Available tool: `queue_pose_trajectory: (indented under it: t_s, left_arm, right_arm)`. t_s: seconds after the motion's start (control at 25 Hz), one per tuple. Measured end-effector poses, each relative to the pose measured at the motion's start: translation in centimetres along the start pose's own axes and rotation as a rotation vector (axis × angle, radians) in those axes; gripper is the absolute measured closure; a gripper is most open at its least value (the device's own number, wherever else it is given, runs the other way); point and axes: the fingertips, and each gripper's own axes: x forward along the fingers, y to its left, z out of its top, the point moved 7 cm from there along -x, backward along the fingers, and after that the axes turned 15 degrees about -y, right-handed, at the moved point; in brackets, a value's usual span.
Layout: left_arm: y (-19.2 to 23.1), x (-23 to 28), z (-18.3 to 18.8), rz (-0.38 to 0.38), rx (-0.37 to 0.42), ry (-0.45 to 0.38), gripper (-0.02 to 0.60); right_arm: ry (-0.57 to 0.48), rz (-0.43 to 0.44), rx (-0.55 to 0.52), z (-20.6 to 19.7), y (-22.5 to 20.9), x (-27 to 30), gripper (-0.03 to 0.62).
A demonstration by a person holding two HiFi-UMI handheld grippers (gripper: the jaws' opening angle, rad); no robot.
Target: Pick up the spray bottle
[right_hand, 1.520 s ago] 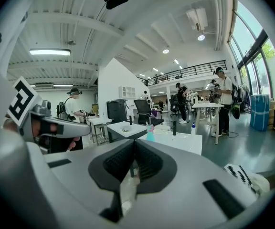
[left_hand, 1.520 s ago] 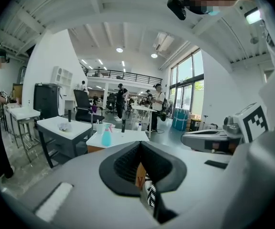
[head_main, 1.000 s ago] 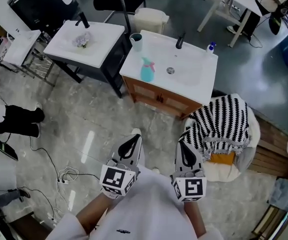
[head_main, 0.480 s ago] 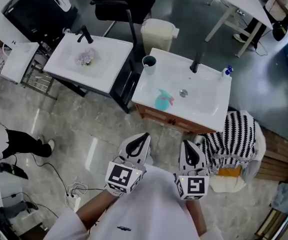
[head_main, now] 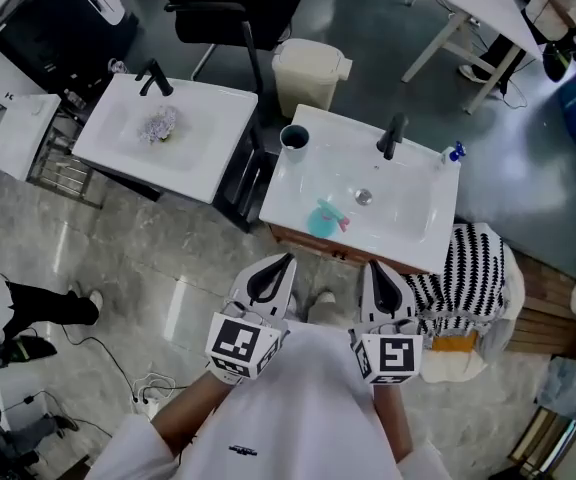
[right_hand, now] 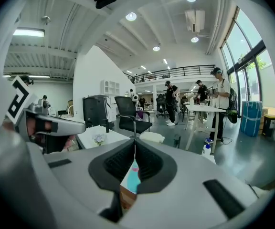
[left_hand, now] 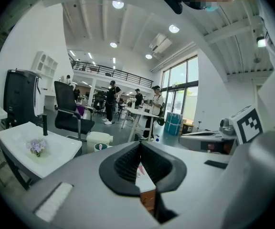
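Spray bottle (head_main: 323, 219), teal with a pink trigger, sits on the white sink (head_main: 413, 213) near its front edge. Nearest me, the left gripper (head_main: 283, 265) and right gripper (head_main: 377, 271) are both closed tight and empty, short of it. Beyond stand a cup (head_main: 294, 138) and black tap (head_main: 392, 136).

Open over the near edge of the white washstand (head_main: 413, 240) straight to the teal spray bottle (head_main: 321, 219), with bare basin (head_main: 393, 213) to its right. Hemmed farther back by a cup (head_main: 294, 138) at the left corner, the black faucet (head_main: 392, 136) and a small blue-topped bottle (head_main: 454, 153). Crowded on the right by a striped cloth (head_main: 473, 263) beside the washstand.
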Motion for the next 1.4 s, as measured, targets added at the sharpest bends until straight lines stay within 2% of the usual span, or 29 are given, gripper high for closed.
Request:
queue_pose_trajectory:
  t_s: [0.36,0.8,0.84,0.92,1.4]
  left_arm:
    - [-0.7,0.8,-0.4,0.013,-0.012,0.008,0.578]
    - [-1.6,2.3,-1.5,0.067,-0.012,0.028,0.578]
    - [-1.7,2.6,-1.7,0.072,-0.011,0.031,0.578]
    - [-1.7,3.0,-2.1,0.083,-0.011,0.036,0.578]
    - [-1.0,5.9,-3.9,0.158,-0.015,0.080,0.578]
  right_arm:
    - [0.017,0.056,-0.012,-0.5,-1.0,0.3,0.588]
    - [0.045,0.216,-0.033,-3.1,-2.3,2.7,0.586]
    - [0.049,0.232,-0.030,-3.4,-2.5,3.1,0.574]
    - [0.059,0.264,-0.026,-4.1,-2.8,3.8,0.501]
    - [0.108,0.391,-0.008,-7.9,-3.7,8.9,0.436]
